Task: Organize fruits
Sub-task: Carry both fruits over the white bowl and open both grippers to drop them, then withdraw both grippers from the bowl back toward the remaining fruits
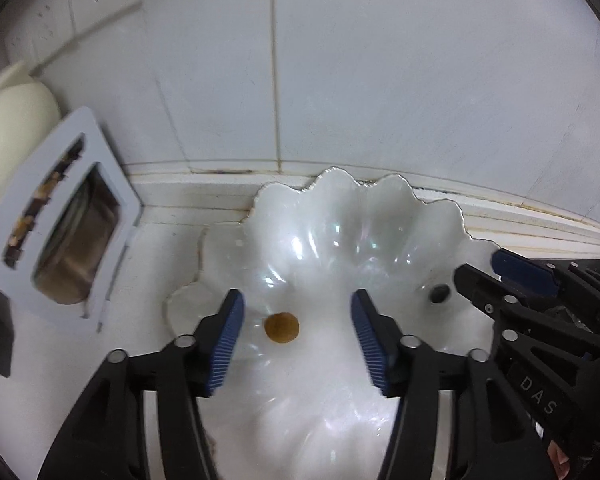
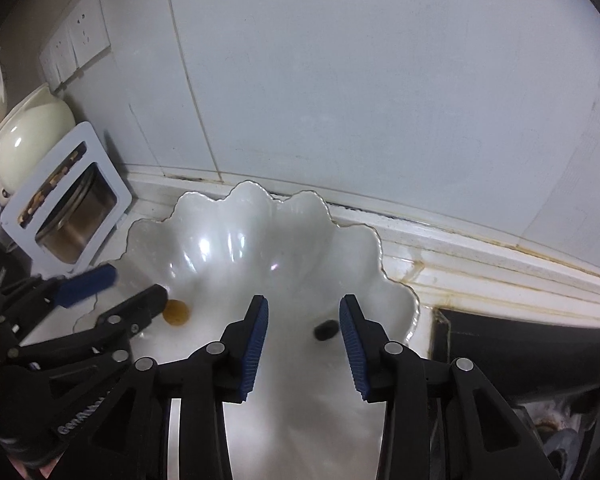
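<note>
Jaws parted: brown fruit (image 1: 282, 328) between left (untouched), dark fruit (image 2: 326, 330) between right.

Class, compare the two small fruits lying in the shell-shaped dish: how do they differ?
The brown fruit is round and golden-brown; the dark fruit is near black and looks more oval. The brown one looks larger. The brown one lies before the left gripper, the dark one before the right gripper. Both rest loose in the white scalloped dish.

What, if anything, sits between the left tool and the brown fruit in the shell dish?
Nothing visible. The brown fruit lies bare in the shell dish, just ahead of the open left tool; the dark fruit lies off to the side.
</note>
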`<state>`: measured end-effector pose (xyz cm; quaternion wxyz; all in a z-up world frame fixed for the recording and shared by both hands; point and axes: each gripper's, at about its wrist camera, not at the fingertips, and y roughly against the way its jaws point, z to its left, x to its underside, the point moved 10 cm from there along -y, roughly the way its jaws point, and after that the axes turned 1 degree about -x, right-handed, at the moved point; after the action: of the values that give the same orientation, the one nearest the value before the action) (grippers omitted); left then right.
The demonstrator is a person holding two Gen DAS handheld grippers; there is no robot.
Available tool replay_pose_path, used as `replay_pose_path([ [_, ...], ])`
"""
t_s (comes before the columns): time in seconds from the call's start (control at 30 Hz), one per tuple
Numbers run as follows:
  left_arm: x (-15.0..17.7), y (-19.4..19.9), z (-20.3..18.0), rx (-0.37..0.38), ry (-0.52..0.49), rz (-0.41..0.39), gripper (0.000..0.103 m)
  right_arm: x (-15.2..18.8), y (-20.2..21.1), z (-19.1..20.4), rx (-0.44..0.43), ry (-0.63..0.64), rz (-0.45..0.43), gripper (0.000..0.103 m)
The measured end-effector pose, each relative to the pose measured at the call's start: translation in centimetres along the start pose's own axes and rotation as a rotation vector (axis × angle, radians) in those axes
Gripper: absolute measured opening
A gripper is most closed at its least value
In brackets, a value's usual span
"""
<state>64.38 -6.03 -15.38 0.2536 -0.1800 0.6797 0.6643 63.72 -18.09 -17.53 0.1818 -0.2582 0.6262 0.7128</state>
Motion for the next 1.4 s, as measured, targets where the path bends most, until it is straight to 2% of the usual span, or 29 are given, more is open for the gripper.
replay_pose_path([
  [0.03,0.0,0.6,0.1,-0.012,-0.005,-0.013,0.058,0.1,0.4,-0.1,0.004,0.001,-0.005,0.039],
  [0.1,0.0,1.7,0.4,-0.034,-0.013,-0.033,0.067,0.3,1.1,-0.2,0.014,0.006,-0.016,0.039],
  [0.2,0.2,3.5,0.8,-0.052,-0.015,-0.065,0.071,0.8,2.7,-0.4,0.029,0.014,-0.039,0.040],
  [0.27,0.5,4.9,1.0,-0.069,-0.019,-0.090,0.072,1.1,3.8,-0.6,0.037,0.011,-0.059,0.047],
  [0.37,1.0,7.0,1.2,-0.093,-0.030,-0.133,0.076,1.6,5.7,-0.5,0.041,0.017,-0.091,0.047],
  [0.5,1.7,9.6,1.2,-0.095,-0.027,-0.189,0.081,2.3,8.3,-0.2,0.037,0.017,-0.136,0.047],
  [0.83,4.5,17.7,0.6,-0.089,-0.055,-0.329,0.084,4.9,16.2,1.9,0.030,0.045,-0.267,0.047],
  [1.1,8.1,22.0,0.4,-0.053,-0.036,-0.371,0.087,7.7,20.8,2.9,0.040,0.057,-0.346,0.050],
  [1.4,12.2,24.4,0.2,-0.016,-0.046,-0.377,0.088,11.6,24.0,3.5,0.064,0.088,-0.389,0.050],
])
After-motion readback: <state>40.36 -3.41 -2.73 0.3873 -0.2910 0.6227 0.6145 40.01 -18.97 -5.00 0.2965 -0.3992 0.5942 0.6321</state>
